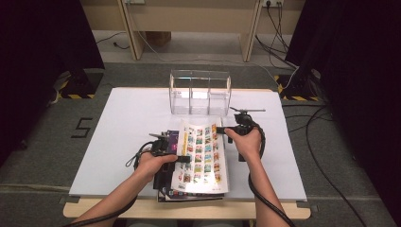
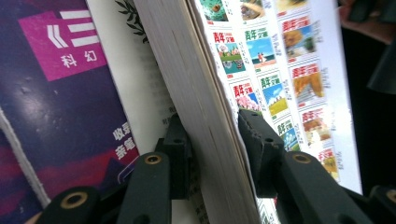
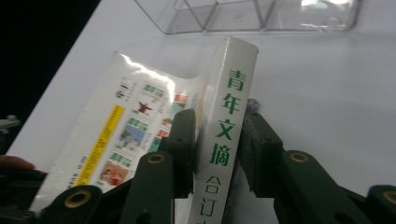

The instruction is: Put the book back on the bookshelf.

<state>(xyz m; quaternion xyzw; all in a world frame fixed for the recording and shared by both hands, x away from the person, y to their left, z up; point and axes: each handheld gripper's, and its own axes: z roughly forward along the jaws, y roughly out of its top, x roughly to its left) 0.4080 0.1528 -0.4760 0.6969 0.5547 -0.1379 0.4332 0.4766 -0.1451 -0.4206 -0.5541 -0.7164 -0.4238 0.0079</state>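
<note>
Thick white paperback with rows of small colour cover pictures (image 1: 202,153) sat tilted atop a purple magazine stack (image 1: 166,142) at the white desk's (image 1: 123,127) near edge. Left gripper (image 2: 212,154) jaws clamped its page edge; right gripper (image 3: 212,154) jaws clamped its green-lettered spine. Clear three-compartment plastic organiser (image 1: 200,92) stood behind, apart

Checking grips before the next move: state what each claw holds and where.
Both hold the white book: left claw clamps its page edge, right claw its spine.
</note>
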